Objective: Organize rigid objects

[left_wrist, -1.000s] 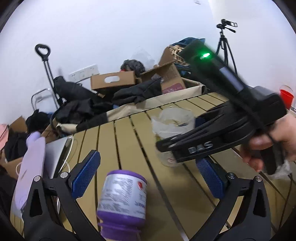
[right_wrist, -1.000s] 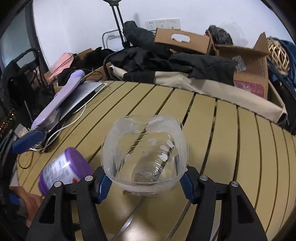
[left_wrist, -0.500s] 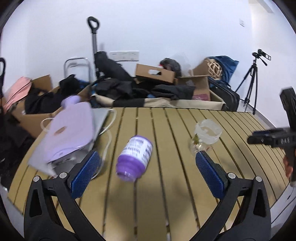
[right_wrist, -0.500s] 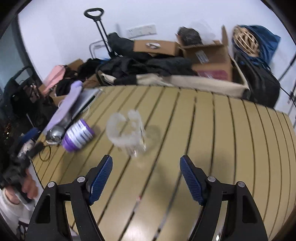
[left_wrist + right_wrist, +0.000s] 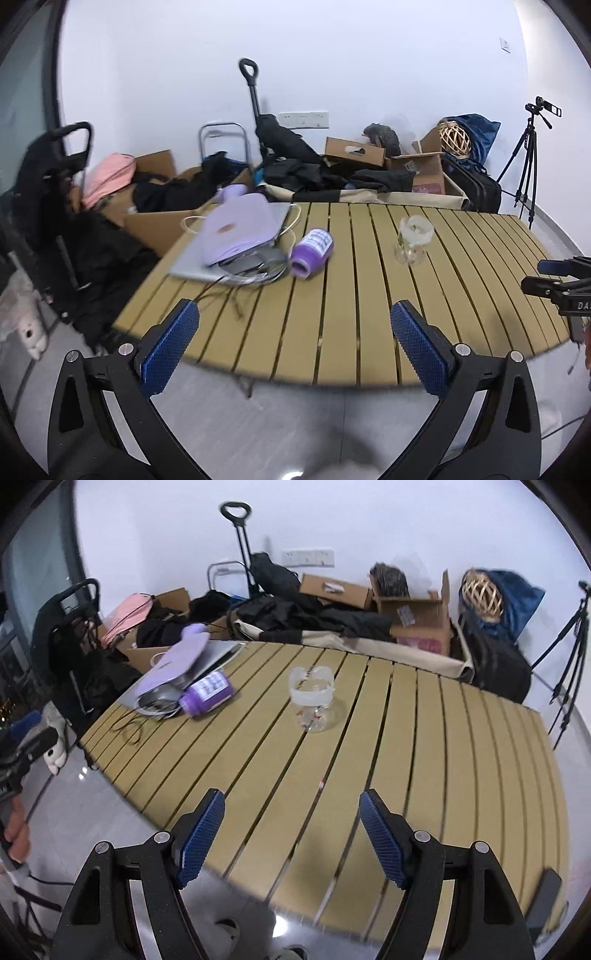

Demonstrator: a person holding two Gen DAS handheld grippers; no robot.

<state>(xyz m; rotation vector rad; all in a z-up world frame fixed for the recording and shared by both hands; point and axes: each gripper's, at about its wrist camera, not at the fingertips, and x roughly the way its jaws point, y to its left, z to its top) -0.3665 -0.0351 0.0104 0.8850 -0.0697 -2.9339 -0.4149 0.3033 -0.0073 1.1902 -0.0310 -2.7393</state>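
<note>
While both grippers hang back off the desk's (image 5: 424, 775) near edge, left gripper (image 5: 295, 347) and right gripper (image 5: 291, 834) gaping and empty, the clear ribbed plastic cup (image 5: 312, 698) stands upright ahead of the right; the glossy purple bottle (image 5: 312, 251), seemingly on its side, lies nearer the left.

A purple bottle (image 5: 312, 251) with a white printed label is laid on its side on the slatted table (image 5: 354, 332), near the table's left edge, its purple cap turned toward the near edge; a clear plastic cup (image 5: 412, 239) with a frosted, scalloped rim is stood upright toward the middle of the table, well apart from the bottle, nearer the far edge than the near one.
</note>
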